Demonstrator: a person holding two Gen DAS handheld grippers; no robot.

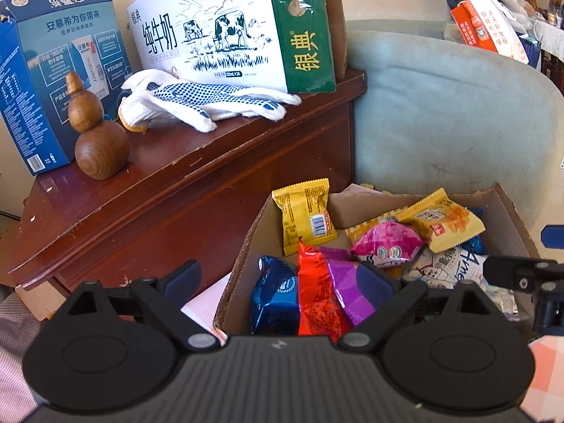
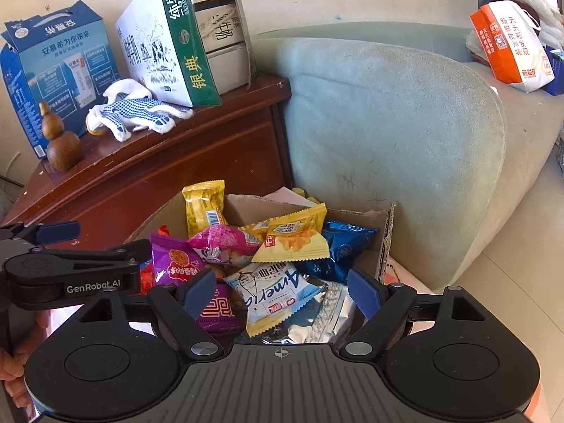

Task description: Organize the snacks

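Left tool, black with blue pads: jaws spread wide, nothing pressed between them, poised over the near left corner of the box; its blue pad stands outside the box wall. Right tool, same make: jaws apart and gripping nothing, a white-and-blue snack packet lying loose between the pads. Open brown cardboard box, set on the floor beside a pale green upholstered armchair, holds the snacks in a loose heap: dark blue foil packet, orange-red packet and purple packet side by side at the near left; yellow packet with barcode leaning upright against the far left wall; magenta packet near the middle; yellow packet with orange crisps printed resting over it; a further blue foil packet toward the far right corner. Dark red-brown wooden tabletop, left of the armchair, carries: blue cardboard carton; white-and-green milk carton with cow drawing; white knit gloves with blue dots lying flat; turned wooden gourd figure standing upright just beside the blue carton. Orange-and-white bag, far right background.
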